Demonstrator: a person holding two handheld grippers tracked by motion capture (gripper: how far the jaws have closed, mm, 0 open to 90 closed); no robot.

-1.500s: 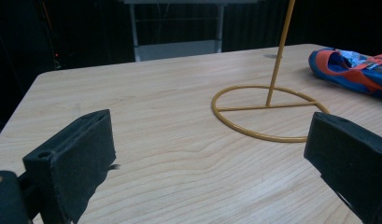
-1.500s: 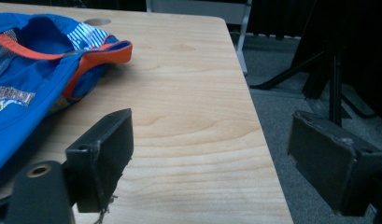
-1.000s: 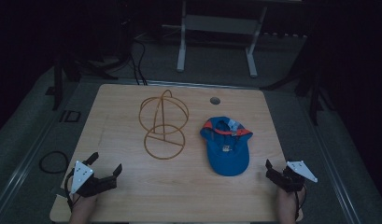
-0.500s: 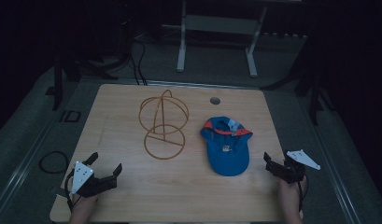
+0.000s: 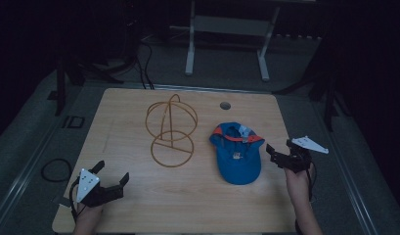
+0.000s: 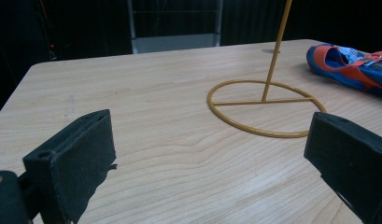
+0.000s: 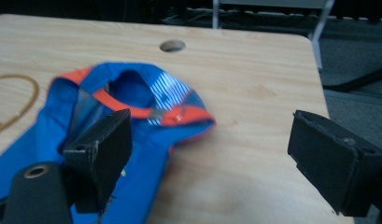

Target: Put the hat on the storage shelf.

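– Since the blue cap (image 5: 237, 154) lies crown-down near the table's (image 5: 197, 205) right edge, why is the right gripper (image 5: 281, 155) just beside it, jaws wide apart?
– Likely to take its edge; the left gripper (image 5: 111, 177) waits agape by the near-left corner, facing the wire hat stand (image 5: 170, 128) mid-table

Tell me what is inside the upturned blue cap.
The cap lies opening-up on the table. Inside show blue lining, an orange band along the rim and a striped patch by the strap. No loose object shows in it; whatever lies beneath the cap is covered.
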